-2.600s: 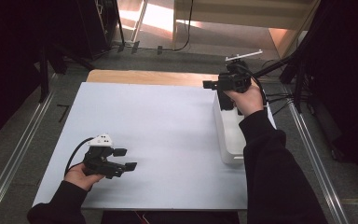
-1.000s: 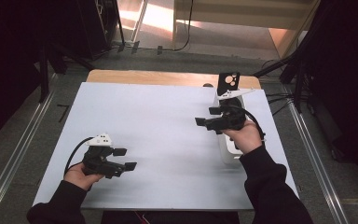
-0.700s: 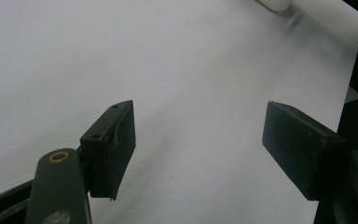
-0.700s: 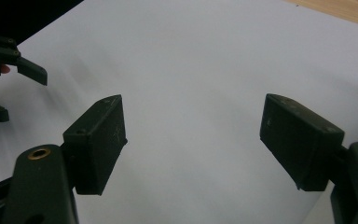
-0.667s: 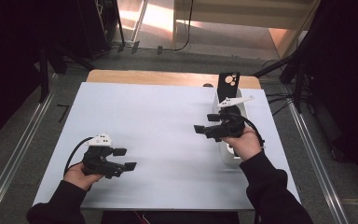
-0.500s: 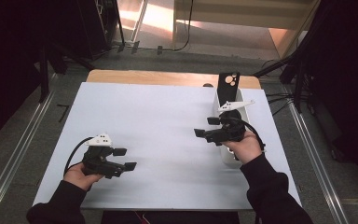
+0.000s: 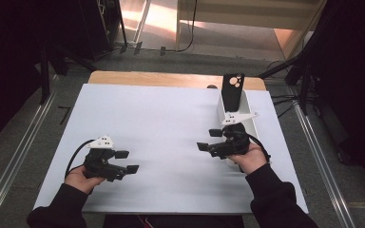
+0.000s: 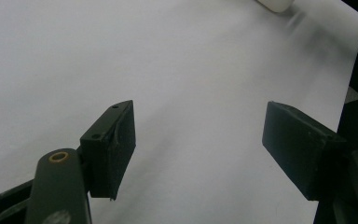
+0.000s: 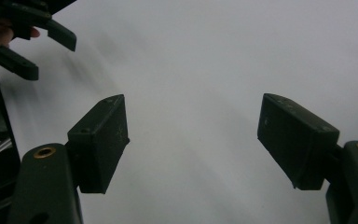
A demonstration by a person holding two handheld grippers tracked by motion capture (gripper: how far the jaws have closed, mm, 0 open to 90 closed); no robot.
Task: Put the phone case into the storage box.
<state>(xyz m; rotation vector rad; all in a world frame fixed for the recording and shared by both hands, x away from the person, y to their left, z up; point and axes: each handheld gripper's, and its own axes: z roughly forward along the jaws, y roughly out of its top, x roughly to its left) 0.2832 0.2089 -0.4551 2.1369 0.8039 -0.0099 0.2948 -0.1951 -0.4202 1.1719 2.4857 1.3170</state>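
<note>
High view: the black phone case stands upright in the far end of a long white holder, which lies along the right edge of the table, near its far right corner. The right hand-held gripper hovers just beside the holder's near end, pointing toward the table's middle. Its jaws are well apart with nothing between them, and the right gripper view shows only bare table between its pads. The left hand-held gripper rests near the front left corner, equally wide and empty.

Judging by this, the case is the likely target. To take it well, the right hand should turn back toward the far end and come in with its jaws level. It should close on the case's flat faces above the holder's rim, then lift straight up so the holder is not dragged.
</note>
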